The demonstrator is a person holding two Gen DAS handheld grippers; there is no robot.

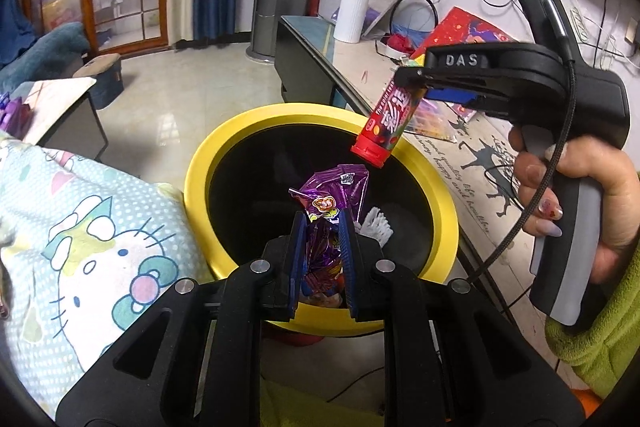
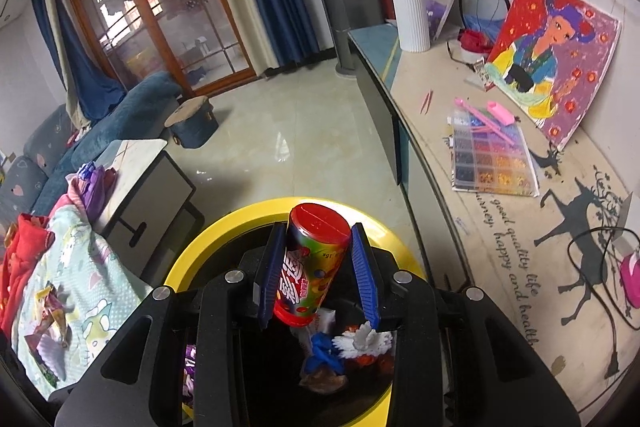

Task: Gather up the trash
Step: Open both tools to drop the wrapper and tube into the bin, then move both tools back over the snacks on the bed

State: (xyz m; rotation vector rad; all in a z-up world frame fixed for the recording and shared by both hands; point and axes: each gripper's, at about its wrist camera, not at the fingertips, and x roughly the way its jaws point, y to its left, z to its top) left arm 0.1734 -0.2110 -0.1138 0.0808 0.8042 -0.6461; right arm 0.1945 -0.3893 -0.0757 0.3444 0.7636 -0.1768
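My left gripper point(image 1: 322, 223) is shut on a crinkled purple snack wrapper point(image 1: 334, 195), held over the mouth of a yellow-rimmed bin point(image 1: 200, 163) with a black inside. My right gripper point(image 2: 320, 239) is shut on a red-capped candy tube point(image 2: 316, 259) above the same yellow-rimmed bin point(image 2: 188, 255). In the left wrist view the candy tube point(image 1: 390, 119) hangs tilted over the bin's far rim, cap end down, from the right gripper point(image 1: 416, 77), which a hand point(image 1: 576, 199) holds. White, blue and brown scraps point(image 2: 352, 343) lie in the bin's bottom.
A Hello Kitty blanket point(image 1: 92, 227) lies left of the bin, with more wrappers point(image 2: 52, 315) on it. A long low cabinet point(image 2: 500, 227) on the right bears a white vase point(image 2: 412, 21), a bead box point(image 2: 492, 159) and a painting point(image 2: 556, 59). Behind are a small side table point(image 2: 140, 163) and tiled floor.
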